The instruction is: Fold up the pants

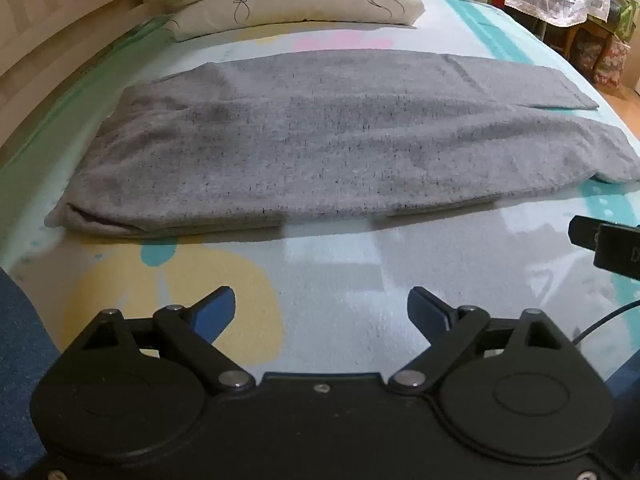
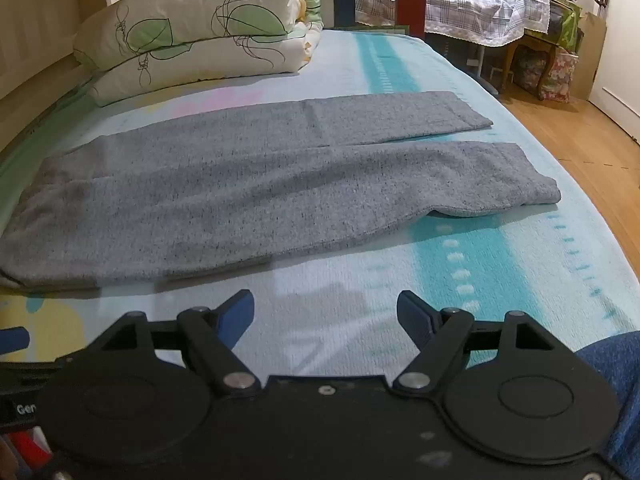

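- While both hang low over the bed (image 2: 460, 264), the left tongs (image 1: 320, 312) & right tongs (image 2: 325, 314) gape wide, w/ nothing in them.
- Gray pants (image 2: 240, 184) lie flat just past them, legs pointing right.
- Folded quilt (image 2: 200, 36) sits behind.

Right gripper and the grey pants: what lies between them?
Only bare bedsheet separates the open right gripper from the near edge of the grey pants, clearest in the right wrist view.
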Available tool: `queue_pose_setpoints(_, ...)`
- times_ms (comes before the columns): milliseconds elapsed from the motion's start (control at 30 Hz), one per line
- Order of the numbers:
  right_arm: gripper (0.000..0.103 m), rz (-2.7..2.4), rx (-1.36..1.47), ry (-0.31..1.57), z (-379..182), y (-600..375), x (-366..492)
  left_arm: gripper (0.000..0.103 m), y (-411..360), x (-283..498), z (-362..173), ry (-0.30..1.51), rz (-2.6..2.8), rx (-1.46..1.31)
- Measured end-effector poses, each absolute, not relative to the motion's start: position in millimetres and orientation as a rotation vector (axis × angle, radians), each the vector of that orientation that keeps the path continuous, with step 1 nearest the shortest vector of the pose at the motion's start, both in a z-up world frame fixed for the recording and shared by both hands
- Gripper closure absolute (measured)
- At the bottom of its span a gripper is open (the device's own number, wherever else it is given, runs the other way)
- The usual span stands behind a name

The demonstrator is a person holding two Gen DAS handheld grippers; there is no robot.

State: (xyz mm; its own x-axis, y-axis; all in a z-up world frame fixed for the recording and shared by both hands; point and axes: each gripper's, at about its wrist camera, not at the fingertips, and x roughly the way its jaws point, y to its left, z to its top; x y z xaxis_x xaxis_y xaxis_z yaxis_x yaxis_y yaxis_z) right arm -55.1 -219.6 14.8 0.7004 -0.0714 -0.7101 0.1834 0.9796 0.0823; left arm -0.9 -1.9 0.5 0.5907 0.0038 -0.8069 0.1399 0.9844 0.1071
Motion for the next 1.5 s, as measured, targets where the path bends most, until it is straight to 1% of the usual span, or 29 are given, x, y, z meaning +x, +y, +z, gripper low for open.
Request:
queue_pose_setpoints(67,0.022,-0.144,0.15,0.781,14.9,-219.7,-55.2,0.01,-14.2,-1.1,1.1,0.944,-0.056,0.208)
queue_pose_setpoints(100,0.022,-0.144,0.15,0.782,15.0,-219.7,-55.2,0.01,-6.7,0.2,2.2,0.95,-0.088,0.151)
queue_pose_setpoints(400,0.021,-0.144,0.15,0.783,15.2,-219.5,-55.3,0.01,3.7,1.3,1.5,0.953,-0.111,0.11)
queue_pose_setpoints(1500,0.021,-0.143,0.145,0.782,17.4,-217.8,-56.7,0.01,5.6,1.8,1.5,0.955,-0.101,0.109)
